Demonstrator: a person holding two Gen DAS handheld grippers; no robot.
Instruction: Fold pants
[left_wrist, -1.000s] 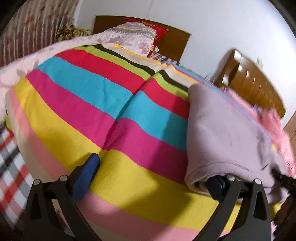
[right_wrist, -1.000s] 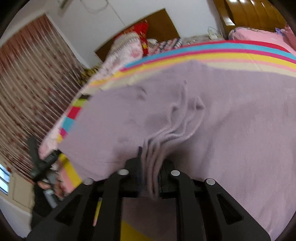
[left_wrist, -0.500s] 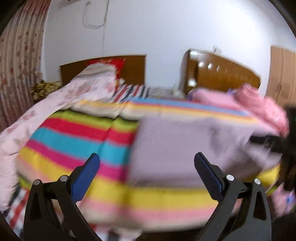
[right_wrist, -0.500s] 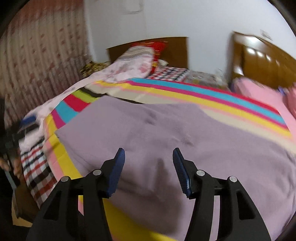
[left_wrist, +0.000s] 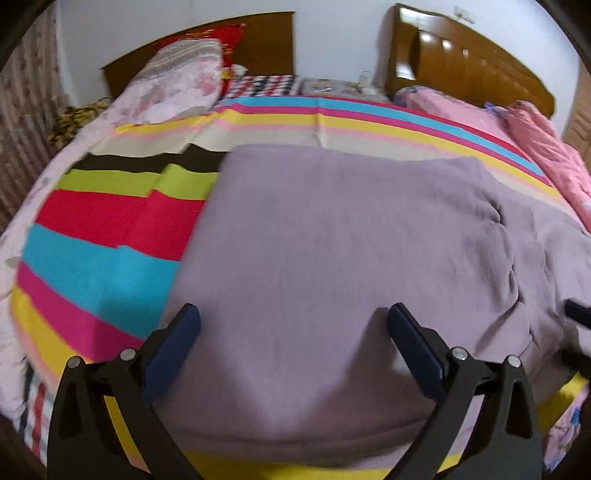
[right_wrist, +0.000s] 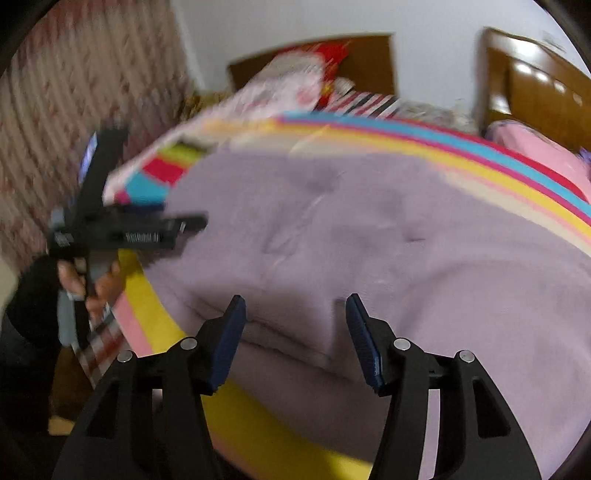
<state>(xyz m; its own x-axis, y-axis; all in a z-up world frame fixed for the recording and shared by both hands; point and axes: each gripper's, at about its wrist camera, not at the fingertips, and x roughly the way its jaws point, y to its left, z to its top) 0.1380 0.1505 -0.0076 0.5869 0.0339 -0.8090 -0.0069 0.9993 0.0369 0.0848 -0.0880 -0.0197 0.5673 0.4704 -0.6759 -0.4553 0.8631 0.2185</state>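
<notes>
The lilac pants (left_wrist: 343, 258) lie spread on the striped bedspread (left_wrist: 99, 251), folded over with a doubled near edge (right_wrist: 280, 332). My left gripper (left_wrist: 293, 325) is open and empty, hovering over the pants' near left part. My right gripper (right_wrist: 295, 314) is open and empty above the layered near edge. The left gripper and the hand holding it show in the right wrist view (right_wrist: 122, 229), at the pants' left side. A dark tip of the right gripper shows at the right edge of the left wrist view (left_wrist: 578, 312).
Floral pillows (left_wrist: 177, 81) and a wooden headboard (left_wrist: 207, 51) sit at the bed's far end. A second headboard (left_wrist: 469, 70) and pink bedding (left_wrist: 535, 147) lie to the right. A patterned curtain (right_wrist: 74, 122) hangs on the left.
My right gripper let go of the bunched pants fabric and opened. Both grippers pulled back and swung over the pants, which now lie flat.
</notes>
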